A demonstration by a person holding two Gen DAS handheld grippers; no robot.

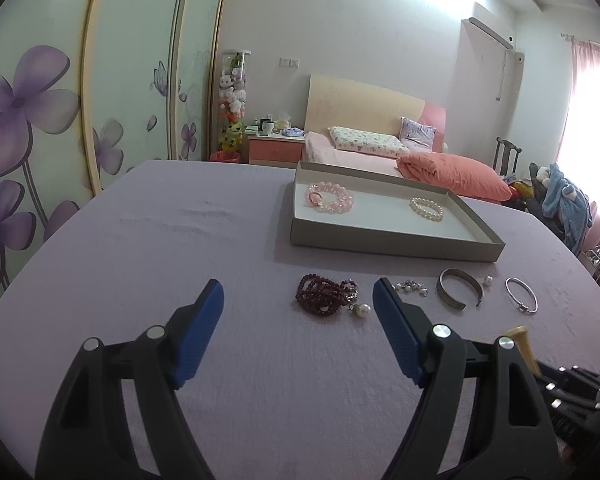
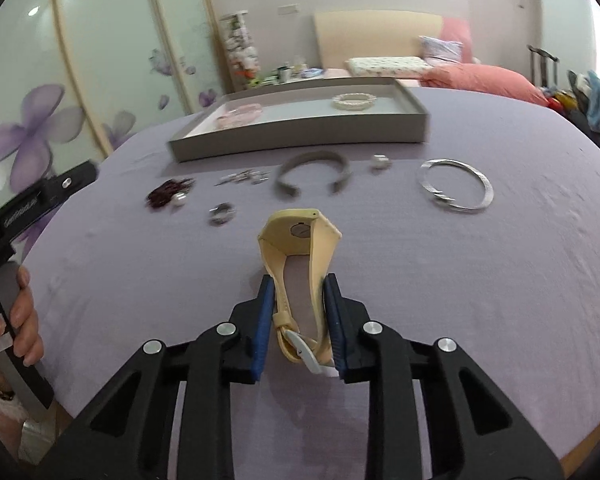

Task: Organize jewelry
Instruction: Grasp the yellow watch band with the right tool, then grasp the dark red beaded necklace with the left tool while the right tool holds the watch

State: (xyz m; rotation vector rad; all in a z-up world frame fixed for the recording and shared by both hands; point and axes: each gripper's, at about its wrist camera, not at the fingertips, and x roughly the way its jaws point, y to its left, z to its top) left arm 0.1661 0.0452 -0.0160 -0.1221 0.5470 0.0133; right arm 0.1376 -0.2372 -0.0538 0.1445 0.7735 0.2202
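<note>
Cream watch [image 2: 298,276], strap looped & buckled, standing on edge on purple cloth, clamped between blue pads at buckle end, case w/ round metal back facing away. Grey tray [image 1: 380,240] beyond, shallow, open: pink bead bracelet [image 1: 330,198] at left, pearl bracelet [image 1: 427,209] at right, well apart. In row on cloth in front of tray, left to right: dark red bead strand [image 1: 324,295] bunched, pearl touching; small pearl cluster [image 1: 411,287]; wide grey cuff [image 1: 460,291], gap toward camera; single pearl earring [image 1: 487,281]; thin silver bangle [image 1: 521,300] lying flat. Small ring-like piece [image 2: 222,214] nearer, blurred.
</note>
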